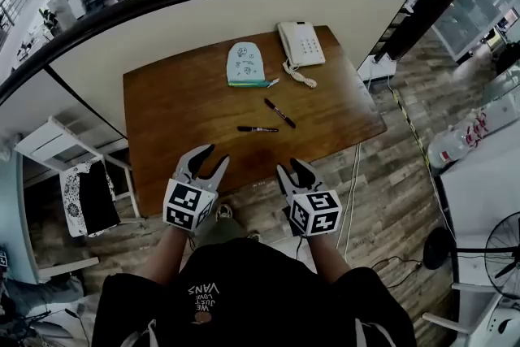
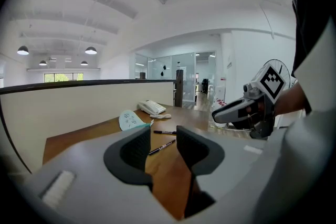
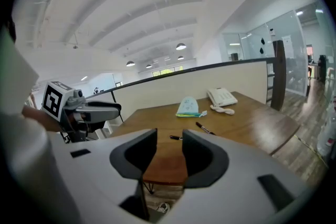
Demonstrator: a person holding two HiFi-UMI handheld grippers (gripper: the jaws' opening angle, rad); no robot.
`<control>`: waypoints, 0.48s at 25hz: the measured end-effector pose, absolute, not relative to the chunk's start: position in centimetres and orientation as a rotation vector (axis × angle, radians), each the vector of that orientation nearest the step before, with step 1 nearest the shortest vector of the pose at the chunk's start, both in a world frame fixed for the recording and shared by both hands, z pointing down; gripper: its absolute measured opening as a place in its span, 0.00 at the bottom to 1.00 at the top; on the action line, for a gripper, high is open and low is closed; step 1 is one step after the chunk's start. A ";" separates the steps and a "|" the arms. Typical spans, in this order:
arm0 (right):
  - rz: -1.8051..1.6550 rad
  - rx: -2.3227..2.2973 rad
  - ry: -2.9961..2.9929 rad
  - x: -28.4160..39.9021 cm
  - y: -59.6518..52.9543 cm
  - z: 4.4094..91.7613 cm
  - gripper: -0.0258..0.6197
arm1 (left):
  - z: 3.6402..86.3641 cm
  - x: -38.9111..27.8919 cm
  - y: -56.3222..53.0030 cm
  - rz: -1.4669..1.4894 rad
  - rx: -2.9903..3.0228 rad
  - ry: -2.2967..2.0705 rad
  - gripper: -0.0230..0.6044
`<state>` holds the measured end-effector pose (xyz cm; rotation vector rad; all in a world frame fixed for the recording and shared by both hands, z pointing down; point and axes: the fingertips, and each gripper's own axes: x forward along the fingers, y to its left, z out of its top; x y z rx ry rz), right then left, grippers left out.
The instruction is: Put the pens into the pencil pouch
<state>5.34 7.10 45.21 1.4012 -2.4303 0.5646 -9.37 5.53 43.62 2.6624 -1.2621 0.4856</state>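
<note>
- Left gripper [image 1: 214, 156]: jaws stand well apart, nothing between the pads, touching nothing
- In the left gripper view the gap between its jaws frames bare wood and, well beyond, the nearer pen [image 1: 257, 129]; the pen is far off, not in the grip
- Right gripper [image 1: 290, 166]: jaws likewise apart and empty, pads clear of everything
- In the right gripper view one end of the nearer pen shows through its gap, again well ahead of the tips
- Both grippers are held side by side at the near edge of the wooden table [image 1: 179, 110], tilted slightly down, the left tips over the tabletop edge, the right tips just at it
- Two black pens lie loose on the tabletop: the nearer one roughly parallel to the near edge, the farther pen [image 1: 279, 113] lying diagonally just beyond it, the two close but not touching
- Pencil pouch [image 1: 245, 63]: pale blue-green, lying flat towards the far edge, well apart from both grippers, with both pens outside it
- White telephone [image 1: 301, 43] sits just beside the pouch, near the far corner
</note>
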 end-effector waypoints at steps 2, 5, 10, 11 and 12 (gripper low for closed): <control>0.576 1.413 -2.408 4.9 6.0 45.3 0.22 | 43.7 -9.8 4.0 0.486 2.669 -1.242 0.26; 0.570 1.443 -2.379 4.5 4.0 45.3 0.22 | 43.8 -10.5 1.9 0.491 2.682 -1.208 0.26; 0.567 1.498 -2.346 3.9 1.0 45.3 0.22 | 44.3 -11.2 -1.6 0.508 2.706 -1.150 0.26; 0.573 1.511 -2.340 3.7 0.6 45.4 0.22 | 44.5 -11.3 -2.2 0.510 2.708 -1.139 0.26; 0.578 1.523 -2.334 3.6 0.2 45.5 0.22 | 44.6 -11.2 -2.8 0.508 2.714 -1.126 0.26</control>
